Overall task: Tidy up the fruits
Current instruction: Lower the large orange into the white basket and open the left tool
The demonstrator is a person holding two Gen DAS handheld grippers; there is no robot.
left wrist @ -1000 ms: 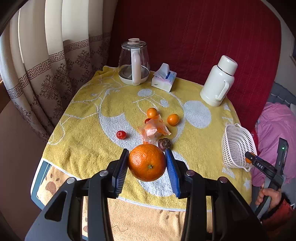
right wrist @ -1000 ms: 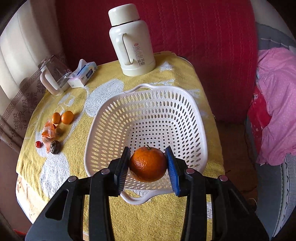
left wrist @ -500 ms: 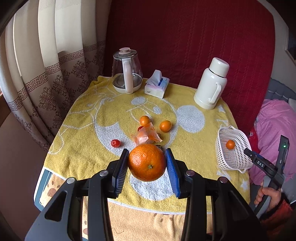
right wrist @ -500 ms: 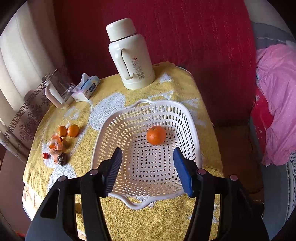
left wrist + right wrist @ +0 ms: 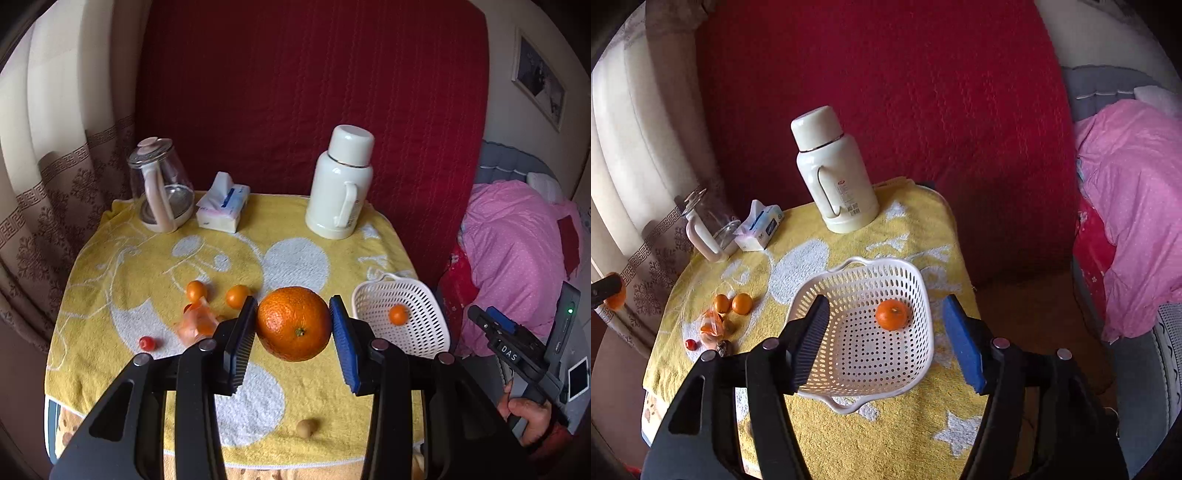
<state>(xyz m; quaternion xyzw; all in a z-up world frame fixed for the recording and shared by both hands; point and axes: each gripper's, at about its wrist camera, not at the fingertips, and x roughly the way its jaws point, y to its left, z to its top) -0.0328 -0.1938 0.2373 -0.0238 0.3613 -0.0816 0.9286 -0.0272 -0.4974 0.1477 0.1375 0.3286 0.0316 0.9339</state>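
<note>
My left gripper (image 5: 293,334) is shut on a large orange (image 5: 294,323) and holds it above the yellow-towelled table, left of the white basket (image 5: 424,295). The basket (image 5: 916,280) holds one small orange (image 5: 892,314), also seen in the left wrist view (image 5: 398,315). My right gripper (image 5: 886,341) is open and empty, raised over the basket's near side. Two small oranges (image 5: 733,303), an orange wrapper (image 5: 711,326), a red cherry tomato (image 5: 690,344) and a dark fruit (image 5: 723,347) lie on the left of the table.
A white thermos (image 5: 834,173), a tissue box (image 5: 761,225) and a glass kettle (image 5: 709,225) stand at the back. A small brown fruit (image 5: 306,428) lies near the front edge. Pink bedding (image 5: 1134,206) is to the right.
My right gripper opened, dropped its orange into the basket, and pulled back and up. My left gripper has moved right toward the basket, still holding the large orange.
</note>
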